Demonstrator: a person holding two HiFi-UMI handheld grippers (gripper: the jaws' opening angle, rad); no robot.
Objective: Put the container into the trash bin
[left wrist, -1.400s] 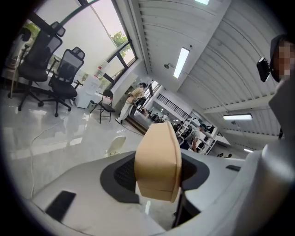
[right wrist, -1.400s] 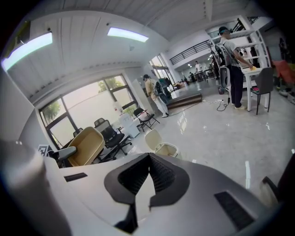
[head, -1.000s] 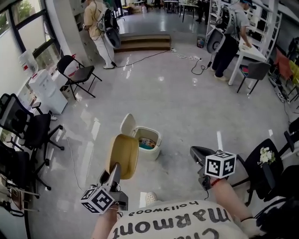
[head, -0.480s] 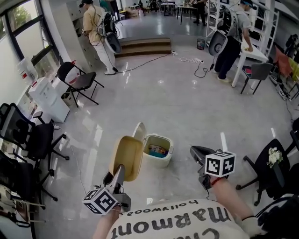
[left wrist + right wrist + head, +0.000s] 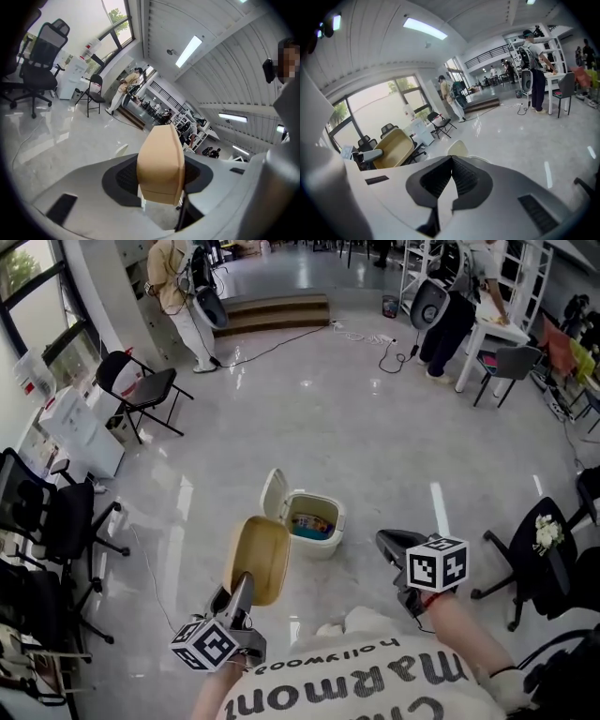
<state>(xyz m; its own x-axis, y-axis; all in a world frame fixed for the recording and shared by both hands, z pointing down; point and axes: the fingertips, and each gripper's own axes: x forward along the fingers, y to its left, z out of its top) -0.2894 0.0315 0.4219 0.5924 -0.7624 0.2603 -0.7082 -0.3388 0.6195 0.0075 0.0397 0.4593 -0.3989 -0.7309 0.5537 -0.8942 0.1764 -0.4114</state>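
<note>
Glossy grey floor; small white flip-lid trash bin stands lid-up ahead, prob. part-full. L gripper clamps tan oval plastic container, short of the bin. R gripper shut, empty. I'd centre it over the opening before letting go.

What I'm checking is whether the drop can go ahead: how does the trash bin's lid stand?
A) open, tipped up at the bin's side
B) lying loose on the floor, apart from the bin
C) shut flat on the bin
A: in the head view the lid stands tipped up at the left edge of the trash bin, whose inside shows.
</note>
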